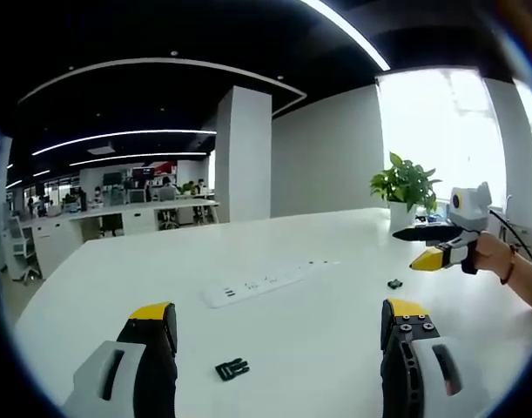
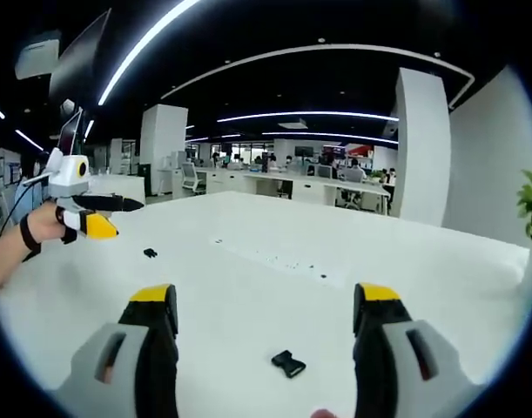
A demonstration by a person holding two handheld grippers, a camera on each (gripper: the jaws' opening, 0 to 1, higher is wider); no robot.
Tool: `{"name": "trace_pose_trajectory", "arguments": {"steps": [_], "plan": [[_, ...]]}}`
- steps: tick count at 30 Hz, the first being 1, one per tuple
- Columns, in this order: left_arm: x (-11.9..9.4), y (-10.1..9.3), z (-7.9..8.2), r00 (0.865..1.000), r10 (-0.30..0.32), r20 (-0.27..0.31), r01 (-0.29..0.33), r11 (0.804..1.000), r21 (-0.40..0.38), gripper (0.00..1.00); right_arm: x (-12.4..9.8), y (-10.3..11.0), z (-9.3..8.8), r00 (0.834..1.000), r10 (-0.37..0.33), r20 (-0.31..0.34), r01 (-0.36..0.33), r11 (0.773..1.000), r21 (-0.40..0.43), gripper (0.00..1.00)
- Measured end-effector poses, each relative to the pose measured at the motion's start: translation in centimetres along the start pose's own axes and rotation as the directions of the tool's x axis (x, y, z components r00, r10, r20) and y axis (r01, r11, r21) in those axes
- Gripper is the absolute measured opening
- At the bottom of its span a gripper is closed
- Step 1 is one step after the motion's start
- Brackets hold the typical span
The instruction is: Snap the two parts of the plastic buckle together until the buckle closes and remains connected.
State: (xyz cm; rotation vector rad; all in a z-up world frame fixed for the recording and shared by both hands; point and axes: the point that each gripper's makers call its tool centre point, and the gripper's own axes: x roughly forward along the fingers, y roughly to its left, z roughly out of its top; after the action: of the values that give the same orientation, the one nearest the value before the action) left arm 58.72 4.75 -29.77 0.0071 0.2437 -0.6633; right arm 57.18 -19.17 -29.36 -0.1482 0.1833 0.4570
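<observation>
Lying beyond buckle part (image 1: pixel 232 369): power strip (image 1: pixel 257 285), potted plant (image 1: pixel 406 188).

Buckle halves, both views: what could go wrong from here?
1. The two buckle halves lie far apart on the white table: one lies between the open left hand-held gripper, the other between the open right hand-held gripper. Both must be lifted first.
2. They are small and flat, so a pinch may slip.
3. The power strip lies nearby and could be nudged.
</observation>
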Motion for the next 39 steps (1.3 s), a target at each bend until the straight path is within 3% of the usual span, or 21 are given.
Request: {"name": "trace_pose_trajectory", "arguments": {"steps": [27, 39], "plan": [[0.0, 0.6, -1.5, 0.999, 0.009, -0.039, -0.010, 1.000, -0.014, 1.00, 0.2, -0.6, -2.9, 0.998, 0.001, -0.069, 0.000, 1.000, 0.022, 0.80], [-0.2, 0.7, -1.4, 1.000, 0.000, -0.024, 0.000, 1.000, -0.028, 1.00, 0.5, -0.3, -4.2, 0.995, 0.011, -0.101, -0.010, 1.000, 0.012, 0.79]]}}
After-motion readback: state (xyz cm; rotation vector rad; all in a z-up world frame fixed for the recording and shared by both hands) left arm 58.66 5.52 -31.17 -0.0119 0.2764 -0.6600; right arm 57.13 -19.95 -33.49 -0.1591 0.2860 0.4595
